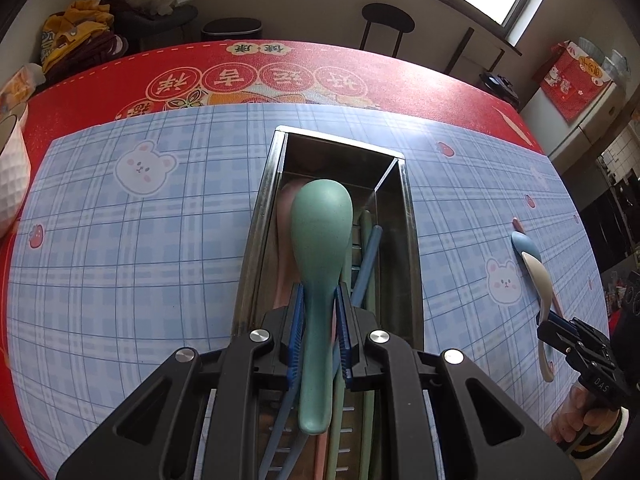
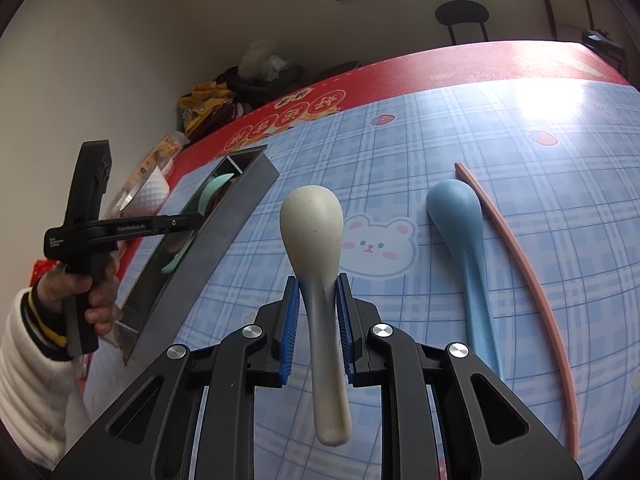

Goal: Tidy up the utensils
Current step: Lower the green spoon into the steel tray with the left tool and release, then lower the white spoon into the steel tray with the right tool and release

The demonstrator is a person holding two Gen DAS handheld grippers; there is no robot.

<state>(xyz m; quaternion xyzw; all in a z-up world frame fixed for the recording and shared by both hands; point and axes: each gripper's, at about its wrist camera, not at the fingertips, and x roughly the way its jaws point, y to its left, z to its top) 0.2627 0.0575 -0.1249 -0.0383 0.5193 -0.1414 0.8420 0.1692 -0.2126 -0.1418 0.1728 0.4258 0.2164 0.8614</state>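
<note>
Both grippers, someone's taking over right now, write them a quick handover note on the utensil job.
Left gripper: shut on the green spoon, held over the metal box.
Right gripper: shut on the white spoon, above the mat, beside the box.
In the box already: a pink spoon plus blue and green chopsticks.
Still loose on the mat: blue spoon and one pink chopstick.
Left to do: drop the green spoon in, then the white one, then fetch the two loose pieces.
</note>
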